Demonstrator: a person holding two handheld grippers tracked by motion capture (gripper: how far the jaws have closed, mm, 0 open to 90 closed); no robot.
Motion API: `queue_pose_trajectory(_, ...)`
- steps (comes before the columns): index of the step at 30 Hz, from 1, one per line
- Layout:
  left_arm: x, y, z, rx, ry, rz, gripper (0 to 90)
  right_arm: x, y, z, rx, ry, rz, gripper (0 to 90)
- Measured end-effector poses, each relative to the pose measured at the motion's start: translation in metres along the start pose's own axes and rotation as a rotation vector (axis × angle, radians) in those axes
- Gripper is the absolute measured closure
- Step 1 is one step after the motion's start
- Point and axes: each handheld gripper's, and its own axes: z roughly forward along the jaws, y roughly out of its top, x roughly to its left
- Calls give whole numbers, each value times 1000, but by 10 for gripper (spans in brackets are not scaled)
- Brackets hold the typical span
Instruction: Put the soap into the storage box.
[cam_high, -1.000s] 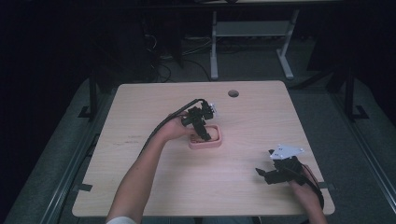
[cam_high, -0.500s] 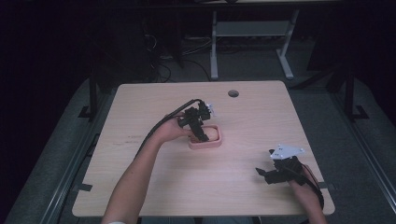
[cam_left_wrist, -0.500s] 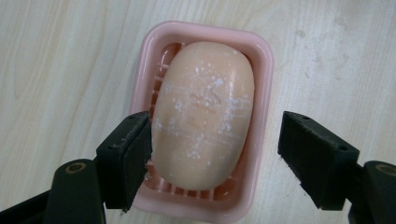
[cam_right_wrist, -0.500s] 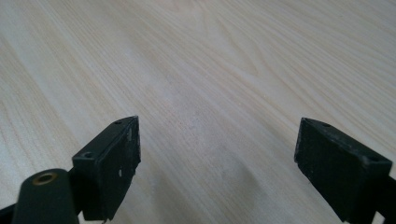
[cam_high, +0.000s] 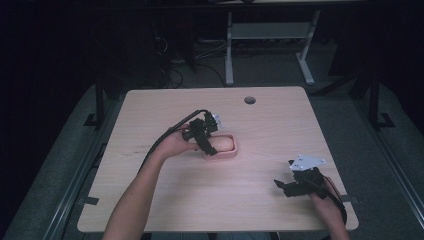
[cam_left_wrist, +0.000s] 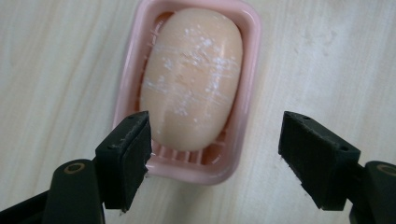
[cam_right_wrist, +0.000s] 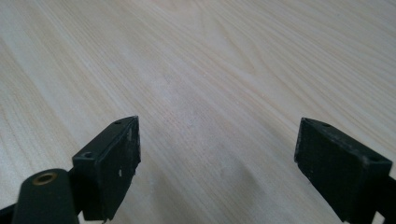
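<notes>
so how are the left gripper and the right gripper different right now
The left gripper hangs over the pink soap dish, its jaws straddling the near end of the peach soap bar; the right gripper faces only bare wooden table. The left gripper sits near the table's middle, while the right gripper sits near the front right corner. Both are open, hold nothing, and are held by a hand.
</notes>
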Motion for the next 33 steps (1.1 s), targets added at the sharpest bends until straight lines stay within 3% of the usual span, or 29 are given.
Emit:
queue_pose_trajectory(13,-6,-11,-5,-6,-13,-6,249,2,0,1,10,-2,1,138)
queue_pose_trajectory(16,-7,-14,-4,-27,-26,-19,248,1,0,1,7,-7,4,138)
queue_pose_trajectory(33,-16,-30,-2,-18,-34,-21,247,1,0,1,11,-27,22,138)
